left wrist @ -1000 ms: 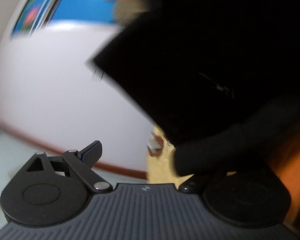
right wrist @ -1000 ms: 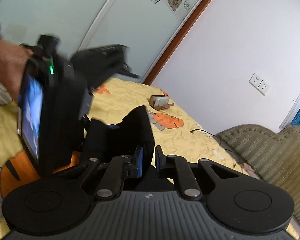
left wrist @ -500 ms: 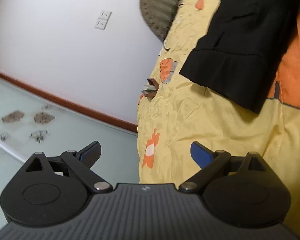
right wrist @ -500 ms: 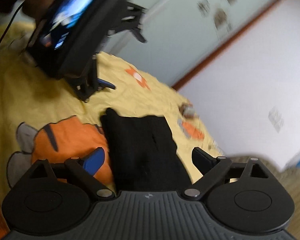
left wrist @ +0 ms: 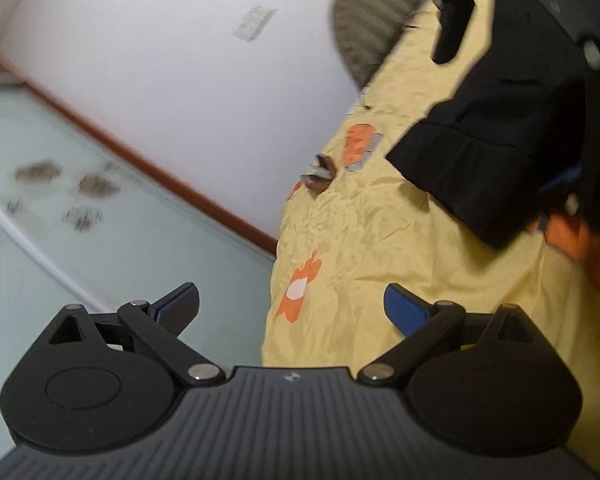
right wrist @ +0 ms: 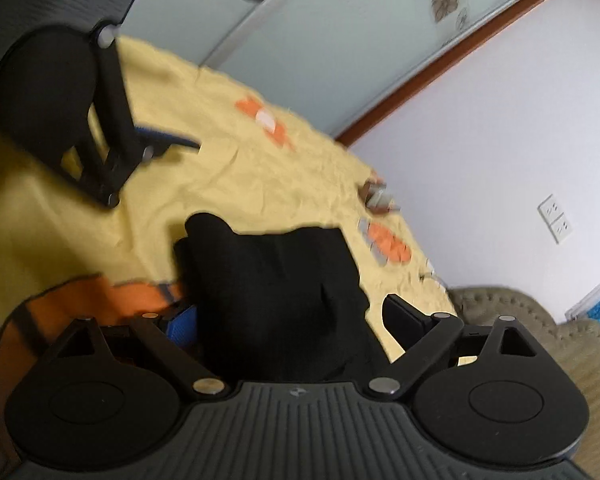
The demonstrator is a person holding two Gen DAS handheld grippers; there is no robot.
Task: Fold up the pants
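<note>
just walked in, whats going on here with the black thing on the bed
A person is folding black pants on a yellow bedsheet with a handheld gripper in each hand. The pants lie in a folded bundle on the sheet. The right gripper has just opened; the bundle sits between its spread fingers, which do not press on it. The left gripper is open and empty, off to the side near the bed's edge.

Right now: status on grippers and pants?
Left gripper open, empty. Right gripper open, just widened, over black pants, not pinching. Pants folded on yellow bedspread. Nothing in the way.
</note>
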